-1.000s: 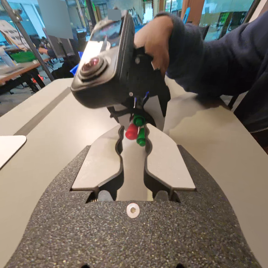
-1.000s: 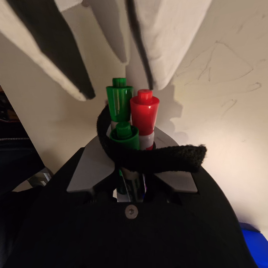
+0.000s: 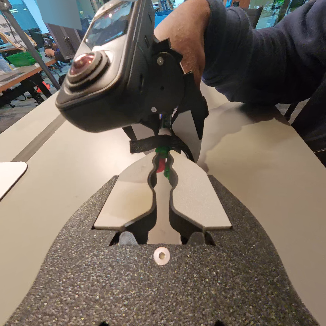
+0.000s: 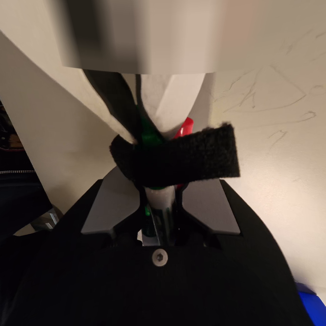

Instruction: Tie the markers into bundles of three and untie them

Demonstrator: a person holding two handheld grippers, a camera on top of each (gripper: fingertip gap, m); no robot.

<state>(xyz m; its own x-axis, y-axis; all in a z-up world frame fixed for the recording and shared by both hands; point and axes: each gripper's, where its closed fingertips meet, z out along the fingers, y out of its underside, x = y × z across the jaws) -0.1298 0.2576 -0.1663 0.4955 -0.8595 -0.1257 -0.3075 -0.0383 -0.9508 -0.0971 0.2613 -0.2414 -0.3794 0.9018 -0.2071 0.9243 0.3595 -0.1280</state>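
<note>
A pale grey table (image 3: 74,169) carries the scene. Its top is smooth and matte, with a darker grey strip (image 3: 40,139) running along it toward the far left edge. A flat white board with a rounded corner (image 3: 10,176) lies on the table at its left edge. In the right wrist view the table (image 4: 264,158) shows faint scribble marks.

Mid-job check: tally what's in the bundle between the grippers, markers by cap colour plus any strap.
Green-capped markers: 2
Red-capped marker: 1
Black strap: 1
Total: 4
</note>
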